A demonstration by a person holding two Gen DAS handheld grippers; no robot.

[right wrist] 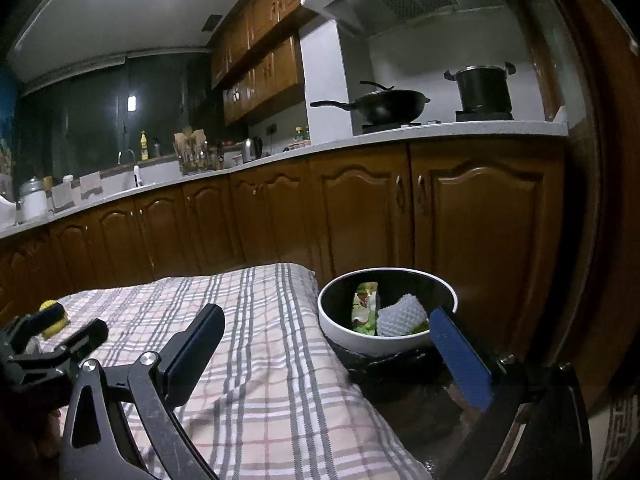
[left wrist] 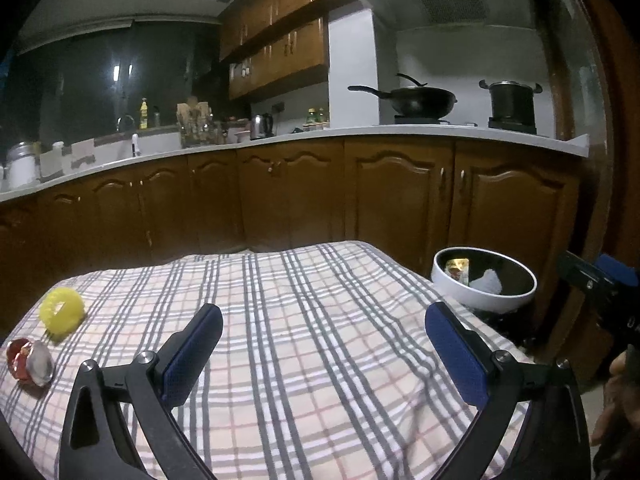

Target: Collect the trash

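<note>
left tool (left wrist: 324, 344) spread wide, holding nothing, over the plaid desk (left wrist: 304, 320) | right tool (right wrist: 326, 350) also agape and empty, beside the bin (right wrist: 344, 332), likely free to fetch more | red-silver wrapper (left wrist: 30, 362) and yellow ring (left wrist: 62, 312) lie flat far-left, no clear long axis | green packet (right wrist: 365, 308) binned, long axis pointing away

I see left gripper (left wrist: 324, 334) jaws spread wide, nothing between them. Right gripper (right wrist: 326, 340) likewise wide apart and empty. Both angled slightly downward.
</note>
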